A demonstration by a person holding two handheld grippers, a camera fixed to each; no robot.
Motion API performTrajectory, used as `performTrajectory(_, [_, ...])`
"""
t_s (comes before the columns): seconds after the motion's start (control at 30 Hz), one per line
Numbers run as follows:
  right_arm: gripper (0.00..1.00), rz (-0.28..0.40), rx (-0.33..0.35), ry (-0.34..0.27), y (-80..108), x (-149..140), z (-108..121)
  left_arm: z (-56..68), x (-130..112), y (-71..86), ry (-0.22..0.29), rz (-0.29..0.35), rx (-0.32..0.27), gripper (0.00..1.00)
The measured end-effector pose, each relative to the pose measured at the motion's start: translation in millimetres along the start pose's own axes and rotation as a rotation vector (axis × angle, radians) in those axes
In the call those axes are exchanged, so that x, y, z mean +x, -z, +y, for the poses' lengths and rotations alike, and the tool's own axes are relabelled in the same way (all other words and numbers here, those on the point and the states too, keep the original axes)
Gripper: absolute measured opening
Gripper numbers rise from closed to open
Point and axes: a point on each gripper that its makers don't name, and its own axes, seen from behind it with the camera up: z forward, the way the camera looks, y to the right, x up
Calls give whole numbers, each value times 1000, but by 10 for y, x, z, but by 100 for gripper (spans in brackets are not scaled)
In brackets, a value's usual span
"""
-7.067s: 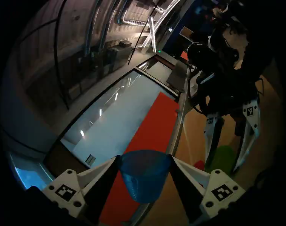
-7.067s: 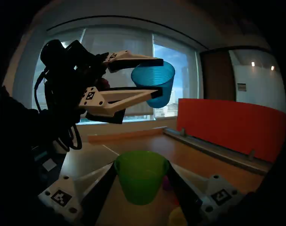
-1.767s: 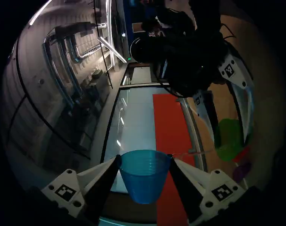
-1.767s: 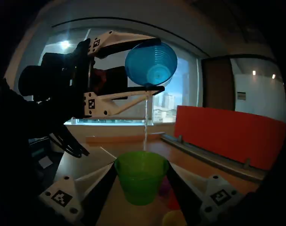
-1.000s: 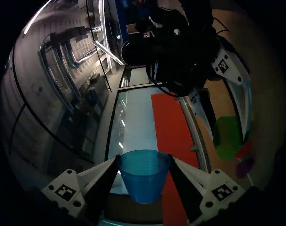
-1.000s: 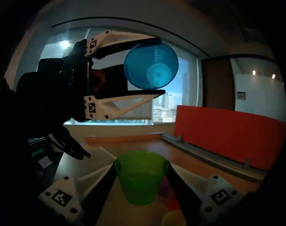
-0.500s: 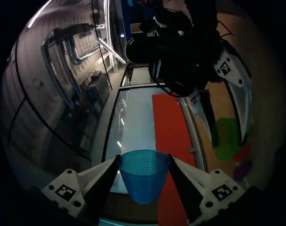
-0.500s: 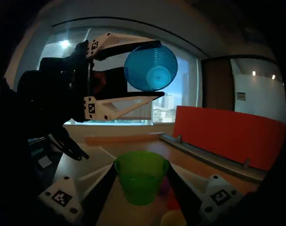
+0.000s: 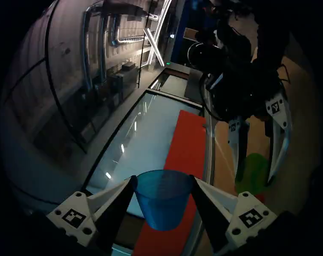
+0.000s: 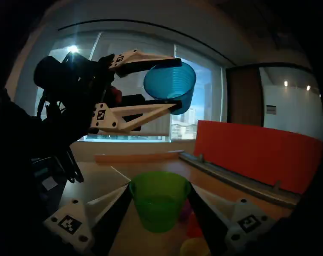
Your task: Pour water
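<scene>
My left gripper is shut on a blue plastic cup, held in the air. The right gripper view has that blue cup high up, tilted only slightly, between the left gripper's white fingers. My right gripper is shut on a green cup with some water in it, held below and in front of the blue one. From the left gripper view the green cup sits far right between the right gripper's fingers. No stream of water is falling.
A wooden table lies under the cups, with an orange partition along its right side. Small purple, red and yellow cups stand just behind the green cup. A large window is behind. A person's dark sleeve fills the left.
The blue cup has tipped back from mouth-forward to nearly upright, and the water stream seen earlier has stopped. The green cup has stayed put.
</scene>
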Motion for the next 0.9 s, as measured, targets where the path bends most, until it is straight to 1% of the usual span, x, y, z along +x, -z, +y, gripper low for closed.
performTrajectory(0.1, [91, 1, -1, 1, 4, 6, 2, 15, -52, 0, 74, 2, -2, 89])
performTrajectory(0.27, [91, 2, -3, 3, 11, 21, 6, 35, -126, -5, 181, 4, -9, 89])
performTrajectory(0.4, [91, 5, -4, 4, 12, 37, 5, 21, -177, 15, 271, 3, -6, 89])
performTrajectory(0.57, [91, 8, -8, 6, 14, 54, 7, 30, -250, 36, 362, -7, -9, 89])
performTrajectory(0.77, [91, 11, -12, 5, 23, 53, 16, 77, -341, 9, 466, -28, -17, 89])
performTrajectory(0.9, [91, 13, -14, 4, 37, 45, 29, 114, -418, -16, 560, -47, -24, 89])
